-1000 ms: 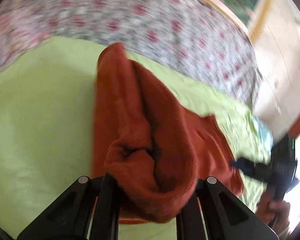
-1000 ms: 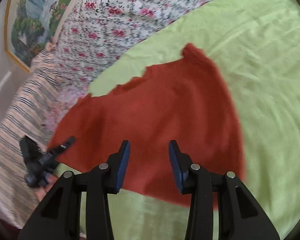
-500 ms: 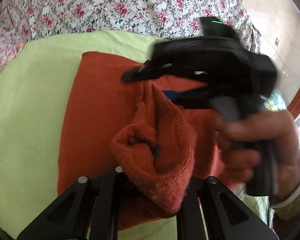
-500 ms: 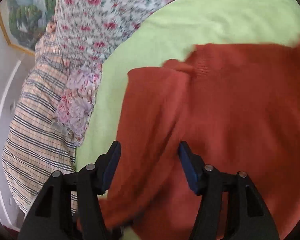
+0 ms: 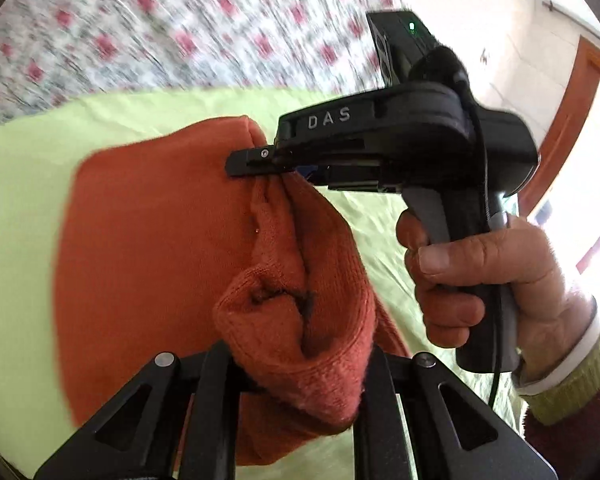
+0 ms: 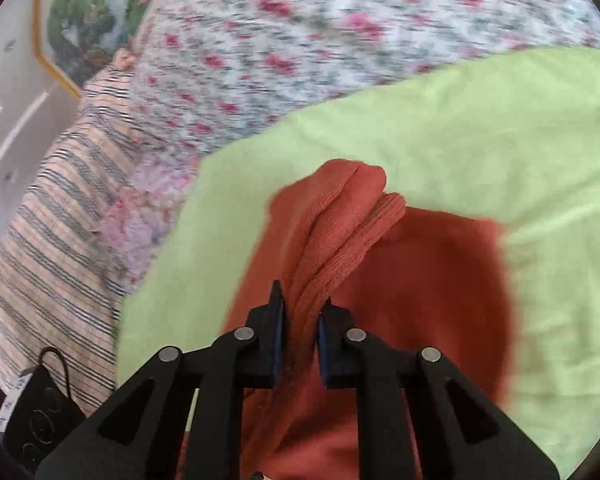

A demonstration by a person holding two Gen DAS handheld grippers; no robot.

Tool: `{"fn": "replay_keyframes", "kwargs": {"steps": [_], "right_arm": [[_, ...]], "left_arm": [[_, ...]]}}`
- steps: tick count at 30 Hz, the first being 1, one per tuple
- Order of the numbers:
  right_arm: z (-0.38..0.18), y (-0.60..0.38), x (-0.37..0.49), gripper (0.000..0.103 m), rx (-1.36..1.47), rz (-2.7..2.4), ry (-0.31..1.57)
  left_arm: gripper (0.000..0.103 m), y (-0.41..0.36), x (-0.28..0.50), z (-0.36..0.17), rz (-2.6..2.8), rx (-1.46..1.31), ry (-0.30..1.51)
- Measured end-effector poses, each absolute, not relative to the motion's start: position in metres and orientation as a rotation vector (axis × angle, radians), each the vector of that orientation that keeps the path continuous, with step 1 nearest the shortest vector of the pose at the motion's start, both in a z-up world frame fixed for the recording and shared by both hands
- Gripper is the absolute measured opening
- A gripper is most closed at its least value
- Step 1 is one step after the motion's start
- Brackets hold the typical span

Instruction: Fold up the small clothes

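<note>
Left gripper (image 5: 296, 364) pinched tight on a bunched cuff-like end of the orange knit garment (image 5: 148, 248), fabric bulging up between the black fingers and hiding the tips. Right gripper (image 6: 300, 336) jaws closing on a gathered ridge of the same garment, blue pads (image 6: 277, 344) either side of the fold with cloth between them and touching both. In the left view the right gripper (image 5: 252, 162) comes in from the right, tip at the garment's upper edge, held by the person's right hand (image 5: 488, 280), with a yellow-green cuff over a dark red sleeve (image 5: 580, 412). Rest of the garment lies flat on the light green sheet (image 6: 480, 128), part lifted between the two grips. Beyond the sheet, floral bedding (image 6: 300, 32), blurred. Striped fabric (image 6: 52, 216) at left in the right view, framed picture (image 6: 80, 12) on the wall behind it.
</note>
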State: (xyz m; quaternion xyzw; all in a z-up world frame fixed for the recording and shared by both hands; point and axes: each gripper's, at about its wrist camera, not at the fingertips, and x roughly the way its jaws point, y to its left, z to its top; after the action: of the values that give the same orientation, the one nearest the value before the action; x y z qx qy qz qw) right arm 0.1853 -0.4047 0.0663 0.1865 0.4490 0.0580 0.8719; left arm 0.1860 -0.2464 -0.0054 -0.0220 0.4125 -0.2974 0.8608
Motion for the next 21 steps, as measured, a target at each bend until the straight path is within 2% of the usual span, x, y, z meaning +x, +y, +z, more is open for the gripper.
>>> {"fn": "replay_keyframes", "kwargs": {"steps": [4,8,11,15,17,19,21], "right_arm": [[0.046,-0.44,0.17,0.015,0.419,0.057,0.969],[0.045,-0.451,0.163,0.015,0.413,0.039,0.947],[0.042,-0.45,0.164,0.015,0.393,0.032,0.941],[0.028,-0.454,0.163,0.015,0.36,-0.014,0.958],[0.031,-0.454,0.158,0.019,0.353,-0.035,0.942],[0.036,-0.453,0.153,0.026,0.322,-0.076,0.933],[0.043,-0.453,0.145,0.029,0.309,-0.096,0.921]], "left_arm": [[0.013,-0.273,0.188,-0.028,-0.635,-0.043,0.915],[0.015,-0.279,0.188,-0.028,-0.64,-0.04,0.909],[0.024,-0.285,0.189,-0.035,-0.659,-0.022,0.925],[0.031,-0.288,0.188,-0.035,-0.685,-0.016,0.942],[0.04,-0.283,0.179,-0.031,-0.72,-0.01,0.953],[0.048,-0.269,0.17,-0.026,-0.779,-0.036,0.978],[0.05,-0.253,0.157,-0.021,-0.79,-0.042,0.971]]}}
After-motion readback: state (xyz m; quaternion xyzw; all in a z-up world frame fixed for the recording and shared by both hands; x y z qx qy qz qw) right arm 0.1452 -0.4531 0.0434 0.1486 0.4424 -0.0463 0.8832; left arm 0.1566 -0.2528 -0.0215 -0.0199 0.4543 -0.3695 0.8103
